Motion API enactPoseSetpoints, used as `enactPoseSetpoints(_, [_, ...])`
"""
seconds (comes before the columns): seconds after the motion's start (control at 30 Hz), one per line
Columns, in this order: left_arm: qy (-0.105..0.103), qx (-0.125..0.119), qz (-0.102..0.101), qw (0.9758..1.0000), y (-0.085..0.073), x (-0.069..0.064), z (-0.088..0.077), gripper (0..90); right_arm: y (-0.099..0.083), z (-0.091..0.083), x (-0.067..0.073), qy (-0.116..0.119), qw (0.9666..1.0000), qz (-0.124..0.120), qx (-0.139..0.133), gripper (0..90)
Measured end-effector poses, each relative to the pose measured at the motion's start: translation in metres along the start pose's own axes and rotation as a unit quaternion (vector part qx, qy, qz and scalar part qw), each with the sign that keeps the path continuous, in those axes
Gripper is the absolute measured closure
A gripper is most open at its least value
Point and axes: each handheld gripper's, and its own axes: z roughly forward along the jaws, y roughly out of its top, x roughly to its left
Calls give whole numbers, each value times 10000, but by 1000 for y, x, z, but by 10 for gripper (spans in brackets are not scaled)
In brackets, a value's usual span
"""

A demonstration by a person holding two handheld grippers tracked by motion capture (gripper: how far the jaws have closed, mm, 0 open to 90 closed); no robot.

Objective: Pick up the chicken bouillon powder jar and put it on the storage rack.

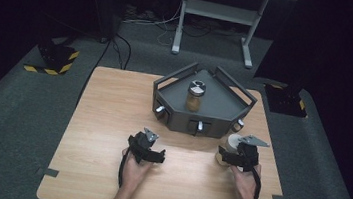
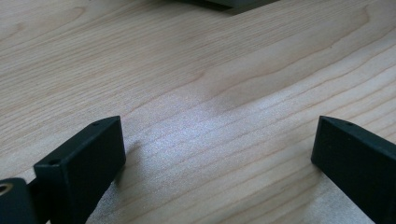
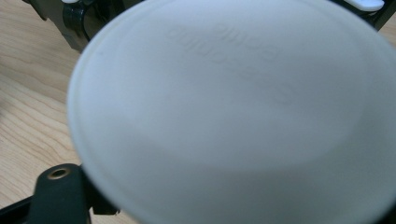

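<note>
Standing upright on the wooden table (image 1: 112, 117), the white-lidded jar (image 1: 229, 148) keeps its long axis vertical, lid up, amber-brown contents showing low on its side in the high view. It sits at the table's right front, just ahead of the right gripper (image 1: 236, 155), which reaches in level from the person's side with its jaws on either side of the jar's body. In the right gripper view the pale round lid (image 3: 233, 107) looms huge and blurred right over the jaws, faint embossed lettering across it, so the jar is tucked deep in that claw; the jaws themselves are hidden under it, and I can't tell whether the pads are pressing on the glass or just flanking it. Over on the other side, the left gripper (image 1: 151, 152) rests low on the table, well apart from the jar; the left gripper view shows its two black jaws spread wide with bare wood grain between them, holding nothing. Beyond both, at the table's far middle, a dark grey tray (image 1: 224, 102) with raised rails carries a second jar (image 1: 195, 95), also upright. Around the table runs grey carpet (image 1: 10, 126), with yellow-and-black striped blocks (image 1: 55, 60) at the far left, cables on the floor and a white table frame (image 1: 219, 14) at the back.
</note>
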Motion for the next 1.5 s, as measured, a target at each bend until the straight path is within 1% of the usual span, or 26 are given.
enactPoseSetpoints(0.13, [2,0,1,10000,0,0,0,29,0,0,0,-17,10000,-46,-23,277])
enactPoseSetpoints(0.2, [2,-1,0,10000,0,0,0,29,-1,0,0,-15,10000,-39,-24,287])
enactPoseSetpoints(0.23, [2,0,0,10000,0,0,0,29,-1,0,-1,17,10000,-17,-38,310])
enactPoseSetpoints(0.3, [3,-8,-10,10000,0,0,0,29,-2,0,-1,43,10000,-21,-51,325])
enactPoseSetpoints(0.87, [3,-12,-13,10000,0,0,0,30,-4,0,3,-21,9999,-93,-109,337])
enactPoseSetpoints(1.07, [-1,-14,-15,10000,0,0,0,30,-3,-1,7,-53,9997,-216,-98,339])
enactPoseSetpoints(1.33, [-1,-16,-16,10000,-1,0,0,31,-1,-2,7,-21,9996,-257,-77,340])
enactPoseSetpoints(1.5, [-1,-19,-19,10000,-1,0,0,31,3,-6,6,39,9995,-296,-106,340])
